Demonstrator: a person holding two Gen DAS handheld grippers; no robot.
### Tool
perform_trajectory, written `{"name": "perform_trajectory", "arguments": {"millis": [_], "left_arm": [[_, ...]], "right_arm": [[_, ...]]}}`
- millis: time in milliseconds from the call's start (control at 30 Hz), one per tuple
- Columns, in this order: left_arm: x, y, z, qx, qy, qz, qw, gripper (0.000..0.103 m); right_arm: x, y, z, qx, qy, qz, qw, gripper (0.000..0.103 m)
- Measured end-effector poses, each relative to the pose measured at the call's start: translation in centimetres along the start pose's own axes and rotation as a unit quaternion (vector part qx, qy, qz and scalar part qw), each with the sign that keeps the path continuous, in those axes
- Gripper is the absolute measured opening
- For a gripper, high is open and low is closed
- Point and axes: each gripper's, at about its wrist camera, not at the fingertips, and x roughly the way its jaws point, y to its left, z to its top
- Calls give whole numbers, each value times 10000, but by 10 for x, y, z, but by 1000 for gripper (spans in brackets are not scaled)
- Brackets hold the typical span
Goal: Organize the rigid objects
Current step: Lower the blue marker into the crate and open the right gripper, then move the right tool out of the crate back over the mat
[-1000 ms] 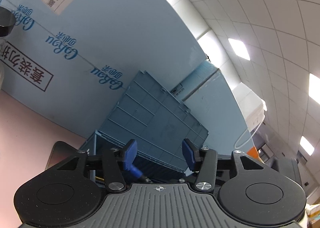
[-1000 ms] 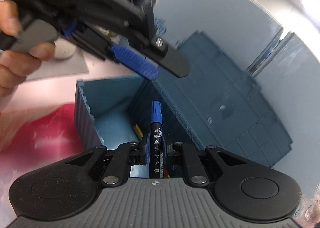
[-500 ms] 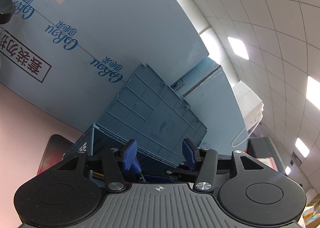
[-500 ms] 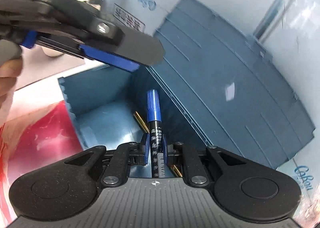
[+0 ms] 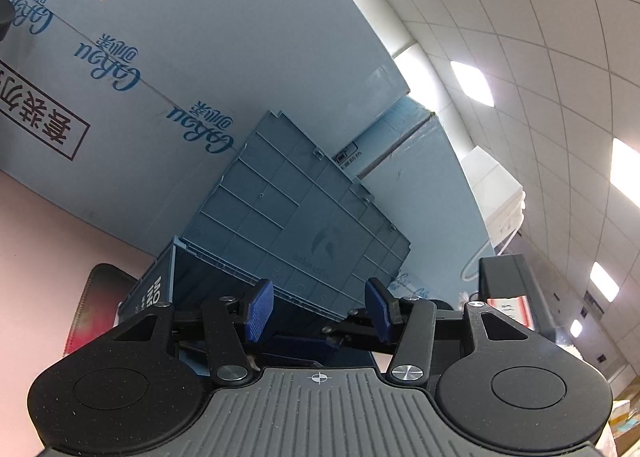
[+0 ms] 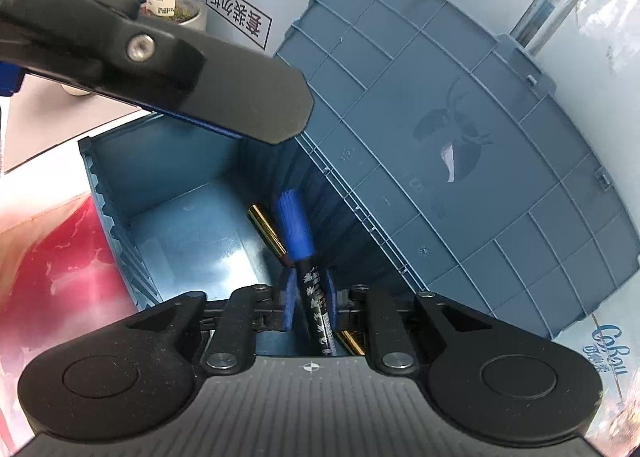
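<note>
My right gripper (image 6: 308,299) is opening over the blue box (image 6: 120,193), low in the frame. The marker (image 6: 300,233) sits loose between the pads, beside a gold pen (image 6: 266,229). I let go fully, then lift straight up. My left gripper (image 5: 318,309) is open and empty.

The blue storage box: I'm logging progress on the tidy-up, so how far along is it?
Done: a gold pen already lies on the floor of the blue storage box, whose lid stands open. In hand: the right gripper is over the box, its jaws opening around a blue-capped marker that tilts between them. The left gripper is open and empty. Left: no other items to sort are visible.
</note>
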Motion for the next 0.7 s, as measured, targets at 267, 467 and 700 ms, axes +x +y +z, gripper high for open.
{"name": "perform_trajectory", "arguments": {"millis": [267,467,700], "left_arm": [[4,-2,0,30,41,34,10000,58],[7,-7,-2,106,33,93,9999,68],[10,-18,-6,267,12,112,9996,78]], "right_arm": [[-15,4,-8,37,-257,-47,9997,31],[-40,2,-18,158,-707,-136,9973,43],[-84,3,-41,554,-1610,-389,9846,70]]}}
